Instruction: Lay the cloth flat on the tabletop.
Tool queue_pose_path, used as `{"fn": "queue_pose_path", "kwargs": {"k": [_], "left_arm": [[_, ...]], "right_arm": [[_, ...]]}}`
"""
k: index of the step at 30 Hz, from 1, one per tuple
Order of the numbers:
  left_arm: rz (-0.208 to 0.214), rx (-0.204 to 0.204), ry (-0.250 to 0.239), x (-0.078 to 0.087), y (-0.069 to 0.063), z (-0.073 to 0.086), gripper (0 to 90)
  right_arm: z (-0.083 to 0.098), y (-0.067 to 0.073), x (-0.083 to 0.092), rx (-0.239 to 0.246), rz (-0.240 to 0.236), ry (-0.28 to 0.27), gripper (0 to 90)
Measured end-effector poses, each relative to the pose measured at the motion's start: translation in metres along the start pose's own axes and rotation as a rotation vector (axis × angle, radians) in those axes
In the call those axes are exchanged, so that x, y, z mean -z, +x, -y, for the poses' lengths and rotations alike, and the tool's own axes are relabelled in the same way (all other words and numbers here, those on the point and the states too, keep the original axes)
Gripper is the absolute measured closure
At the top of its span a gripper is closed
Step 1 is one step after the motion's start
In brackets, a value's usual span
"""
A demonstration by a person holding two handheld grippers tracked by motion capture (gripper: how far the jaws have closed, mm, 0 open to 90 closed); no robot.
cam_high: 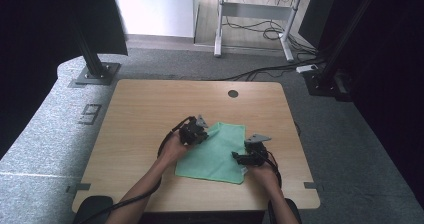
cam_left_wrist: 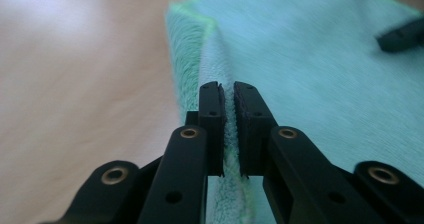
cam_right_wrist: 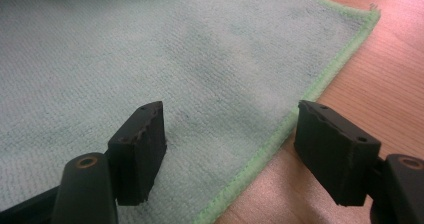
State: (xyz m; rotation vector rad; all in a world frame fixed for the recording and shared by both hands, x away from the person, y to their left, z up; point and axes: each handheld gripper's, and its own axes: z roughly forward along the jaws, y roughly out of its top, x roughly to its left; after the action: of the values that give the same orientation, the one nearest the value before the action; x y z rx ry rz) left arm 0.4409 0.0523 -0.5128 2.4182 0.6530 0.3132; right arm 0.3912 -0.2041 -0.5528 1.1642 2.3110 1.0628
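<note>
A green cloth (cam_high: 220, 154) lies spread on the wooden table (cam_high: 140, 114). At its left edge my left gripper (cam_high: 199, 134) is shut on a pinched-up ridge of the cloth (cam_left_wrist: 300, 59); the two pads press the fold between them in the left gripper view, around the gripper's midpoint (cam_left_wrist: 228, 91). My right gripper (cam_high: 239, 157) stands open low over the cloth's right edge. In the right gripper view its jaws straddle the stitched hem of the cloth (cam_right_wrist: 210, 59), one pad over fabric and one over bare wood, with the gripper's midpoint (cam_right_wrist: 230, 119) just above the hem.
The table has a round cable hole (cam_high: 233, 93) near its far edge. Bare wood surrounds the cloth on all sides. Black frame posts (cam_high: 90, 54) stand beyond the table's far corners, and a desk with cables (cam_high: 265, 29) sits farther back.
</note>
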Motion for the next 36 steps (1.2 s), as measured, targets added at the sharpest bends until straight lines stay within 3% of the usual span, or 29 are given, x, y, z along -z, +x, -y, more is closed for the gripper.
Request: {"fn": "queue_pose_path", "kwargs": {"k": [4, 6, 9, 14, 18, 24, 27, 29, 36], "left_arm": [[0.043, -0.023, 0.022, -0.009, -0.010, 0.001, 73.3], [0.042, -0.029, -0.003, -0.005, -0.010, -0.002, 67.7], [0.041, -0.004, -0.057, 0.007, -0.005, -0.008, 58.5], [0.000, 0.057, -0.109, 0.023, 0.012, -0.013, 55.9], [0.011, 0.085, -0.079, 0.015, 0.019, -0.005, 58.1], [0.034, 0.032, 0.011, -0.010, 0.004, 0.005, 63.0], [0.041, 0.027, 0.011, -0.012, 0.000, 0.005, 77.3], [0.018, 0.020, 0.009, -0.007, 0.001, 0.001, 84.2], [-0.104, 0.072, -0.048, 0.029, 0.036, -0.007, 84.5]], "right_arm": [[0.000, 0.000, 0.000, 0.001, 0.000, -0.001, 28.0], [0.000, 0.000, 0.000, 0.002, 0.000, -0.002, 28.0], [0.000, 0.000, 0.000, 0.001, 0.001, -0.003, 28.0], [0.000, 0.000, 0.000, 0.002, 0.001, -0.002, 28.0], [0.000, 0.000, 0.000, 0.003, 0.001, -0.003, 27.8], [0.001, 0.000, 0.000, 0.003, 0.001, -0.006, 27.9], [0.001, 0.000, 0.000, 0.003, 0.000, -0.006, 27.9], [0.001, 0.000, 0.000, 0.003, 0.000, -0.006, 27.8], [0.001, 0.000, 0.000, 0.004, 0.000, -0.006, 27.9]]}}
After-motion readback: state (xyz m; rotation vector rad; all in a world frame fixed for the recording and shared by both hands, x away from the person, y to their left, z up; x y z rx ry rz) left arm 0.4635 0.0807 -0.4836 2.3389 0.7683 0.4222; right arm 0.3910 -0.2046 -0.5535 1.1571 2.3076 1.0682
